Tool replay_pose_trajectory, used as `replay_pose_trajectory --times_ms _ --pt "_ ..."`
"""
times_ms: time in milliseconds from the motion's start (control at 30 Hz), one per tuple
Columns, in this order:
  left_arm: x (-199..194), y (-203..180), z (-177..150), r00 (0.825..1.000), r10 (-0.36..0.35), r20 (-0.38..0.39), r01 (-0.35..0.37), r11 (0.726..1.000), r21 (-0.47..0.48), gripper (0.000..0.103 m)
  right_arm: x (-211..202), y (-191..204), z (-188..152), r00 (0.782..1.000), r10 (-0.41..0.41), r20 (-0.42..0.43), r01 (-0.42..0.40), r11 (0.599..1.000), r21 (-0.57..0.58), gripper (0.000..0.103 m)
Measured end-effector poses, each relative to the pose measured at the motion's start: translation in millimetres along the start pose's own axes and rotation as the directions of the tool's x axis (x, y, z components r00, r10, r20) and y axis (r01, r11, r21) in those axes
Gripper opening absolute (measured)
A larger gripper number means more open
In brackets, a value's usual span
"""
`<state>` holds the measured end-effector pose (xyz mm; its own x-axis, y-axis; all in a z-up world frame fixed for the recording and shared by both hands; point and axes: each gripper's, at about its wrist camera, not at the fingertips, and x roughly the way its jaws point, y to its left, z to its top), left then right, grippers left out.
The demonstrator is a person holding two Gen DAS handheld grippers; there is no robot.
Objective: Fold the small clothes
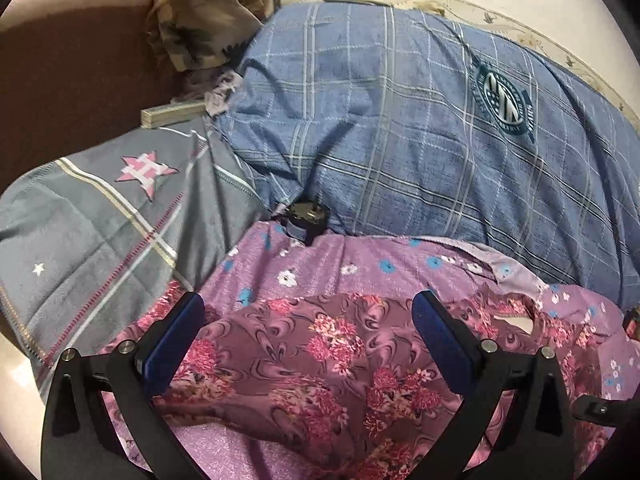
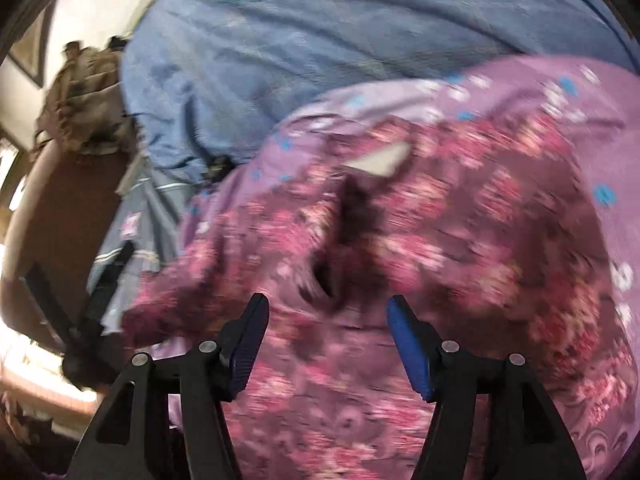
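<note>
A maroon garment with pink flowers (image 1: 320, 360) lies on a lilac cloth with small blue and white flowers (image 1: 360, 268) on the bed. My left gripper (image 1: 308, 308) is open, its blue pads (image 1: 176, 332) spread above the maroon garment, holding nothing. In the right wrist view the same maroon garment (image 2: 420, 240) fills the frame, blurred by motion. My right gripper (image 2: 326, 308) is open just above it, empty. The left gripper's black frame (image 2: 100, 292) shows at the left of the right wrist view.
A blue checked blanket with a round emblem (image 1: 440, 120) is heaped behind the clothes. A grey star-patterned blanket (image 1: 100, 220) lies to the left. A brown headboard (image 1: 60, 80) with camouflage cloth (image 1: 208, 12) stands at the back left. A small black object (image 1: 306, 216) sits at the blanket's edge.
</note>
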<state>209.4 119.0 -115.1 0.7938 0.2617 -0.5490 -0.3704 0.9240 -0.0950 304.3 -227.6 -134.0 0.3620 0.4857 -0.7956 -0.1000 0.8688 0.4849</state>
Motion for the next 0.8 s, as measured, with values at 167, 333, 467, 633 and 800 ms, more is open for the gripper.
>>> replay_pose_trajectory --times_ms 167,333,467,633,800 --pt "1 -12 -1 0.999 -0.032 0.002 0.032 0.999 0.032 0.103 -2 -5 8 0.993 0.112 0.045 -0.115 0.991 0.070 0.063" --pt "3 -16 1 1.000 -0.024 0.019 0.023 1.000 0.019 0.103 25 40 50 0.998 0.041 0.040 -0.039 0.998 -0.045 0.069" --pt "8 -15 4 1.000 -0.016 0.013 0.016 1.000 0.022 0.103 79 47 77 0.992 -0.071 -0.103 0.066 0.997 -0.052 0.074" --pt "10 3 14 0.999 0.017 0.035 -0.017 1.000 -0.008 0.103 117 71 74 0.958 -0.127 -0.258 0.096 0.987 -0.129 0.009" --pt "6 37 23 0.997 0.054 0.056 -0.047 0.993 -0.111 0.103 59 151 73 0.985 0.096 -0.146 -0.141 0.931 -0.338 0.009"
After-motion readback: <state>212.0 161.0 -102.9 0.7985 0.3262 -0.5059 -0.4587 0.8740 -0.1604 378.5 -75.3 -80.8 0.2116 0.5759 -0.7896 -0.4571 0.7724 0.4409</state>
